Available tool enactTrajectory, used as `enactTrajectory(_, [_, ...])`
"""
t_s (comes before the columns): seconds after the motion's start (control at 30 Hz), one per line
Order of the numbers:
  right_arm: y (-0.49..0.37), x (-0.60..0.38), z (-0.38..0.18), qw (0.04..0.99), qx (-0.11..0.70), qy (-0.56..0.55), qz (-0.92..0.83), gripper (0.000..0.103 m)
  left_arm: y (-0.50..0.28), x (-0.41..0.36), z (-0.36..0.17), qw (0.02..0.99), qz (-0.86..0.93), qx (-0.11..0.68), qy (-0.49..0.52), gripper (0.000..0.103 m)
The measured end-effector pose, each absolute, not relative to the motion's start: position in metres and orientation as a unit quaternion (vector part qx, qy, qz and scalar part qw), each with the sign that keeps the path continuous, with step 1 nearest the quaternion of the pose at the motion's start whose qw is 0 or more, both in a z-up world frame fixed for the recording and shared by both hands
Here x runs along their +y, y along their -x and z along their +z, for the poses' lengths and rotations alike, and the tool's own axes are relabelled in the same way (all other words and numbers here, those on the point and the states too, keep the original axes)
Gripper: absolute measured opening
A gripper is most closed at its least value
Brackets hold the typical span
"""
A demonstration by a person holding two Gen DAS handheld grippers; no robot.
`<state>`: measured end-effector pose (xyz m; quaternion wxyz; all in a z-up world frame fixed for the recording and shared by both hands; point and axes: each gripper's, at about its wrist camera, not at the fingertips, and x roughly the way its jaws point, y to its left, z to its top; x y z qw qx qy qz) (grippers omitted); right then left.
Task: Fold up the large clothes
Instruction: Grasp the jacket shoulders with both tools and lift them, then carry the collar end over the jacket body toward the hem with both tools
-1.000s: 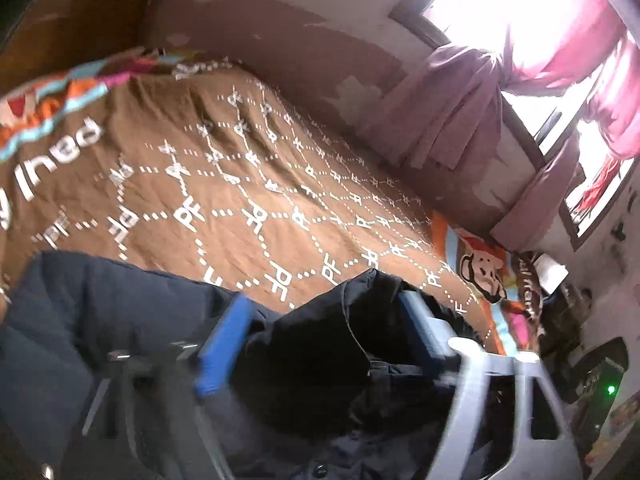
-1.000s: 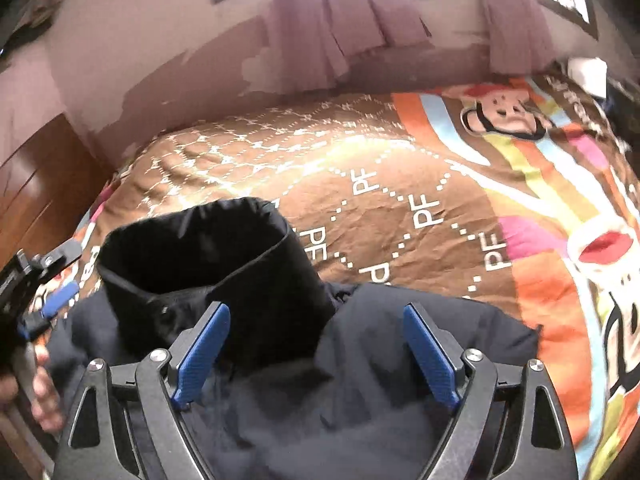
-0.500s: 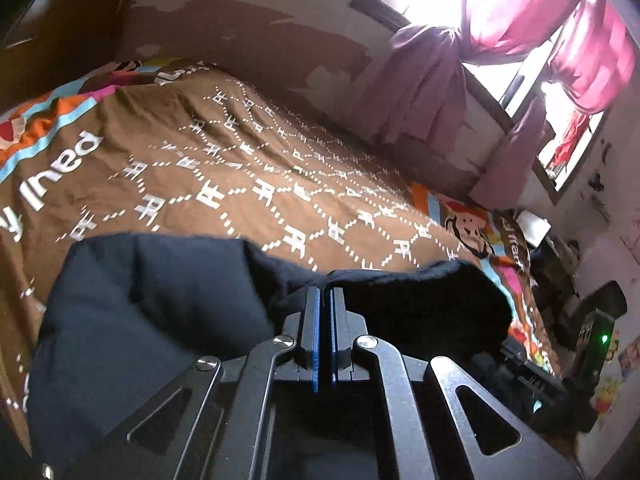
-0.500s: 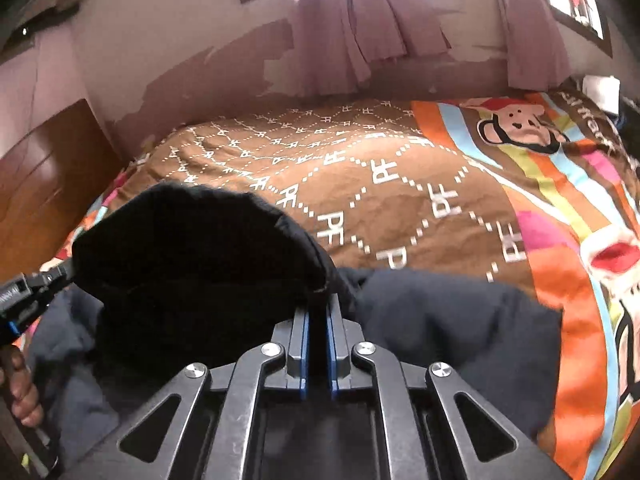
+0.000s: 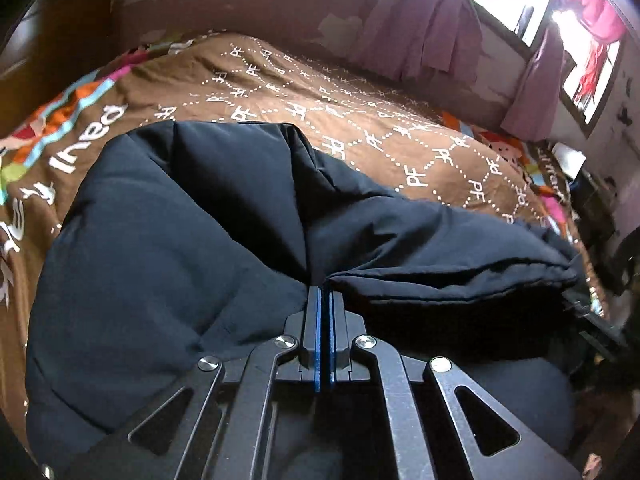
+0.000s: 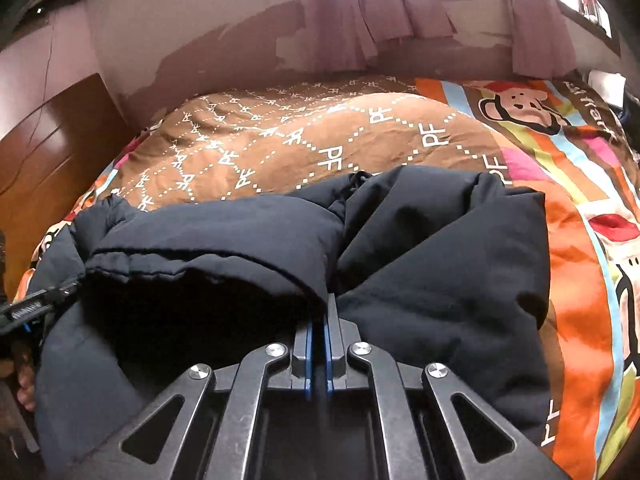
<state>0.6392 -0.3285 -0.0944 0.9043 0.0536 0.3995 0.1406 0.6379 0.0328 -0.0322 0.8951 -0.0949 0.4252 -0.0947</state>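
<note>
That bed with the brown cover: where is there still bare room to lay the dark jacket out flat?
The brown patterned bedspread lies bare beyond the dark jacket, up to the wall under the purple curtains, and on the striped monkey part beside it. The near edge is crowded: the jacket bunches there, with the left gripper and right gripper both shut on its fabric.

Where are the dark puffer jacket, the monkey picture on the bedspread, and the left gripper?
dark puffer jacket (image 6: 440,248), right wrist view, its right padded panel.
monkey picture (image 6: 516,106), right wrist view, the monkey's face.
left gripper (image 5: 323,292), left wrist view, fingertips shut on jacket fabric.
</note>
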Motion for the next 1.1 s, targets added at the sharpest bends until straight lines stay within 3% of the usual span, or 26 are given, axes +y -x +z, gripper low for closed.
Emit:
enactTrajectory(0.23, [-0.599, -0.349, -0.064, 0.921, 0.354, -0.093, 0.134, 0.005, -0.628, 0.031, -0.038, 0.903, -0.09, 0.412, 0.085, 0.001])
enactTrajectory(0.43, [-0.622, -0.326, -0.034, 0.936, 0.312, -0.066, 0.148, 0.005, -0.63, 0.032, -0.036, 0.904, -0.091, 0.409, 0.082, 0.001])
enactTrajectory(0.63, [-0.679, -0.295, -0.082, 0.88, 0.435, -0.055, 0.185, 0.005, -0.609, 0.038, 0.001, 0.927, -0.126, 0.342, 0.086, 0.002])
enactTrajectory(0.73, [-0.679, -0.293, -0.096, 0.87, 0.45, -0.053, 0.193, 0.005, -0.593, 0.026, 0.024, 0.945, -0.152, 0.283, 0.058, 0.002])
enactTrajectory(0.83, [-0.677, -0.294, -0.103, 0.867, 0.453, -0.06, 0.198, 0.005, -0.595, 0.008, 0.033, 0.942, -0.191, 0.273, 0.043, 0.002])
enactTrajectory(0.93, [-0.676, -0.296, -0.109, 0.863, 0.459, -0.066, 0.201, 0.005, -0.613, -0.014, 0.022, 0.923, -0.215, 0.317, 0.019, 0.002])
enactTrajectory(1.1, [-0.678, -0.306, -0.116, 0.854, 0.468, -0.096, 0.208, 0.002, -0.655, -0.021, -0.034, 0.865, -0.2, 0.459, 0.031, 0.001])
